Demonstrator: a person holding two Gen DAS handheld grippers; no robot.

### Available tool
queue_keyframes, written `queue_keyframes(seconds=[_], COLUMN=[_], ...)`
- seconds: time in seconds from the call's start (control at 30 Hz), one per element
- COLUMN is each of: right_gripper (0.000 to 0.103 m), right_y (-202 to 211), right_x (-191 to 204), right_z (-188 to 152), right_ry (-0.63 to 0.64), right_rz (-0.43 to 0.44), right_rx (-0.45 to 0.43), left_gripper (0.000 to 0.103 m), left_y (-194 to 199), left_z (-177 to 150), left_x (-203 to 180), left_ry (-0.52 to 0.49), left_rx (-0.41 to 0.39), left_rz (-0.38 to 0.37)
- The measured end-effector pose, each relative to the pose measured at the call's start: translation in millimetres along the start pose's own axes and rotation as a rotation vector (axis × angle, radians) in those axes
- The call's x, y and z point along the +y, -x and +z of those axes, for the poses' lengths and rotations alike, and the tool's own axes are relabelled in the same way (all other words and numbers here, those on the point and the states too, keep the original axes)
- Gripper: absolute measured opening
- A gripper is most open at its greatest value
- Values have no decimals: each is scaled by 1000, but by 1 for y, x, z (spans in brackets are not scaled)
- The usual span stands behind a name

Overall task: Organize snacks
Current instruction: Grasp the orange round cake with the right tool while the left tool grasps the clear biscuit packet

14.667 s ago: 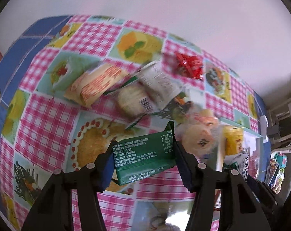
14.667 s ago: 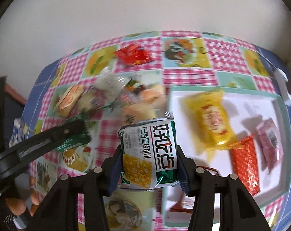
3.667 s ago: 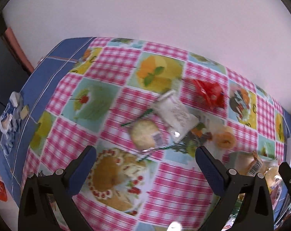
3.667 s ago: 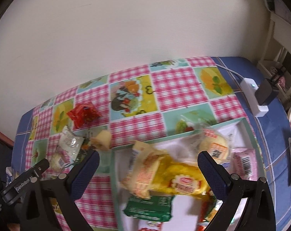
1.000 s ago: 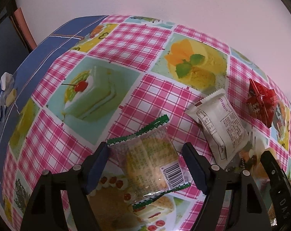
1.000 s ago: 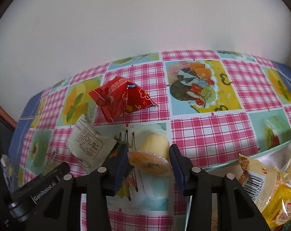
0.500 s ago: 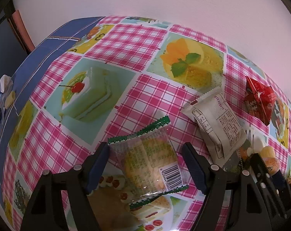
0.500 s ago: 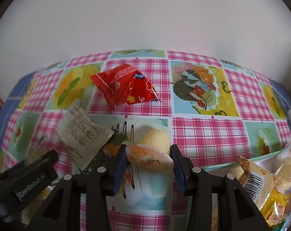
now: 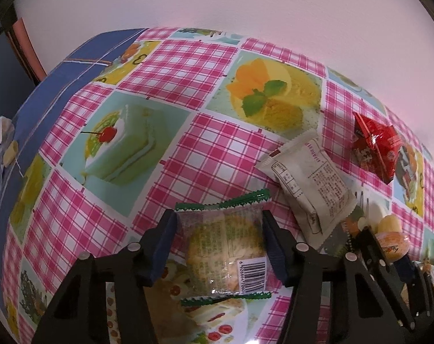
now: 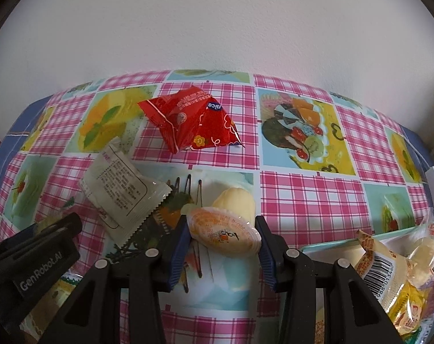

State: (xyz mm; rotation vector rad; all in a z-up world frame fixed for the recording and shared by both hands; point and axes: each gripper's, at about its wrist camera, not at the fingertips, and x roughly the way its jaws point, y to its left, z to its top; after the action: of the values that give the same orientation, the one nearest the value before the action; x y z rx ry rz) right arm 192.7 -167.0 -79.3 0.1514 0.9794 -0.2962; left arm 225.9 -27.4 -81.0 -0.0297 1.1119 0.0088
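the left tongs (image 9: 220,238) were seen pressed on a clear green-edged cake pack (image 9: 225,240), pinched across its short width, with the long axis running straight ahead from the tongs and the barcode end nearest the camera. the right tongs (image 10: 223,236) were seen pinching an orange jelly cup (image 10: 224,235) by its two ends, so that its long axis lay crosswise between the blue pads. whether either item was lifted clear of the counter (image 10: 303,197) could not be told. the tray (image 10: 326,248) was found low at the right edge of the right wrist view, just beside the right tongs and well apart from the left, so the right hand was judged the nearer for a drop-off; a sweep to the right would be called for from both. loose on the counter were counted one white sachet (image 9: 311,183), lying diagonally between the two tongs, one red pouch (image 10: 192,121) farther back toward the wall, and one pale yellow item (image 10: 237,202) touching the jelly cup from behind. in the tray several yellow packs (image 10: 389,275) were piled, too overlapped to be counted. by this count, three loose items and the two held ones were judged not yet sorted.
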Motion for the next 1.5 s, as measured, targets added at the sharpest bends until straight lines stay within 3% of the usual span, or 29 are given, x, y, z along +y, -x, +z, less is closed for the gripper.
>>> queue_keyframes(seconds=[0.17,0.57,0.93,1.5], right_gripper=[47,47,47,47], right_y=[8,30,40,105], right_x=[2,-2,-14,-68], right_z=[4,13,11,2], right_ry=[-3,-34,-82,-174], right_rz=[16,49,73,43], right_rx=[-19,-46,19,61], left_gripper=[51,51,51,51], left_y=[2,20,38,107], left_z=[3,8,4,-8], left_x=[5,9,-4,-14], left_ry=[31,51,22,-25], left_rx=[-1,-34,-33,-78], left_rz=[-51,-86,-105,-153])
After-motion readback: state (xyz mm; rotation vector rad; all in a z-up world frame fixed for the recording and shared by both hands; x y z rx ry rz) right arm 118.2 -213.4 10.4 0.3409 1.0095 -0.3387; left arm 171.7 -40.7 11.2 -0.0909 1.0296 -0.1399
